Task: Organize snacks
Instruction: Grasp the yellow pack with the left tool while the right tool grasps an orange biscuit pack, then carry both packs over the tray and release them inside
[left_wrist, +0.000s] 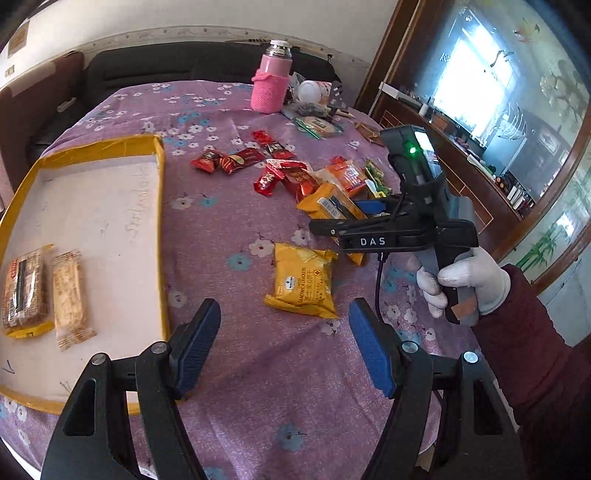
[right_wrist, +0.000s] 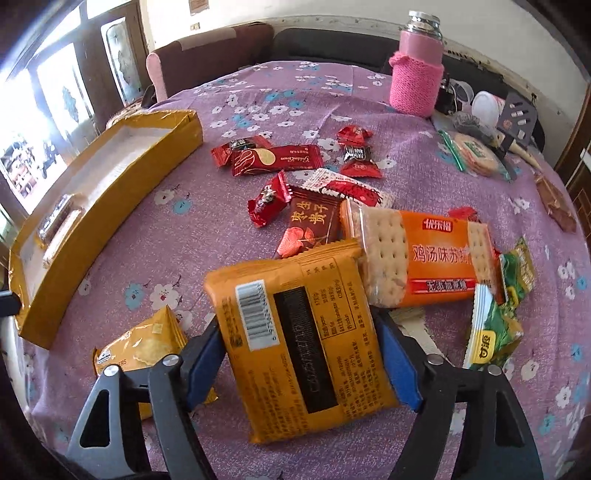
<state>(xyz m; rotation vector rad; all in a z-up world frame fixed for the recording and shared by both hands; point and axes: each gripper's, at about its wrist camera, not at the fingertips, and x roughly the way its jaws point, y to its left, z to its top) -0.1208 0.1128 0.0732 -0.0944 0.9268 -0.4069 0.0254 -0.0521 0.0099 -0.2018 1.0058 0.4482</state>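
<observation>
Nearest the right wrist camera, the right gripper (right_wrist: 299, 354) straddles an orange biscuit packet (right_wrist: 303, 339) that lies face down, barcode up, on the counter (right_wrist: 258, 110); the blue pads (right_wrist: 400, 363) stand just beside its long edges, and I cannot tell whether they press on it yet, so I count the jaws as parted around it. I judge the packet light, fairly stiff from the biscuits inside, with a slick film wrapper and contents that would crack under a hard squeeze, so a hold across the narrow width near the middle looks best. Just left of that gripper lies a yellow cracker packet (right_wrist: 147, 347), and just ahead a clear-and-orange cracker sleeve (right_wrist: 417, 258) overlaps the orange packet's far corner, with green sachets (right_wrist: 495, 325) to its right. Further ahead, red sweets (right_wrist: 280, 158) are scattered, and a pink flask (right_wrist: 417, 77) stands at the far edge. The left gripper (left_wrist: 284, 343) hangs open and empty above bare cloth, the yellow cracker packet (left_wrist: 303, 284) just ahead of it. Only the left view looks down into the yellow tray (left_wrist: 160, 206) to that gripper's left, with two biscuit packs (left_wrist: 44, 291) lying in it, and shows the gloved hand (left_wrist: 465, 284) holding the right tool; only the right view shows the orange packet's label side.
</observation>
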